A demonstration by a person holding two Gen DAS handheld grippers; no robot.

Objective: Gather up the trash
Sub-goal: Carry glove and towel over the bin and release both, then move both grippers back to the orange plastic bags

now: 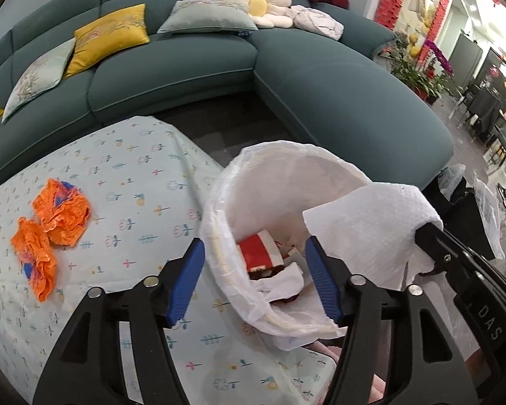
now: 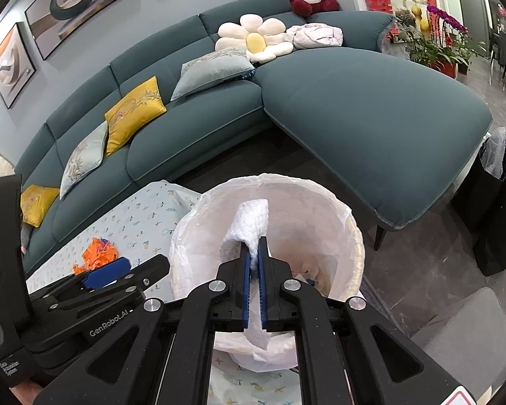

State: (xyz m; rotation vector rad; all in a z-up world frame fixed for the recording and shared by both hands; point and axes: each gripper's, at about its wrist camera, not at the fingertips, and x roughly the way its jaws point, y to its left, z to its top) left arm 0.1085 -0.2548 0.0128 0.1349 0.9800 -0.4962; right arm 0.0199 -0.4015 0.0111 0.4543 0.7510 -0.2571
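Orange wrappers (image 1: 50, 233) on pale floral-print tablecloth (image 1: 135, 182); teal sofa (image 1: 185, 64).

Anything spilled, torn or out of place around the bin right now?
Nothing spilled or torn. Two crumpled orange wrappers lie on the tablecloth, outside the bin. The right hand-held gripper holds a paper towel above the bin.

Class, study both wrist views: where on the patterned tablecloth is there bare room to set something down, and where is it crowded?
Free: the tablecloth between the orange wrappers and the sofa-side edge, and the strip between the wrappers and the lined bin. Crowded: the bin's mouth, where the open left gripper and right gripper, shut on a paper towel, converge.
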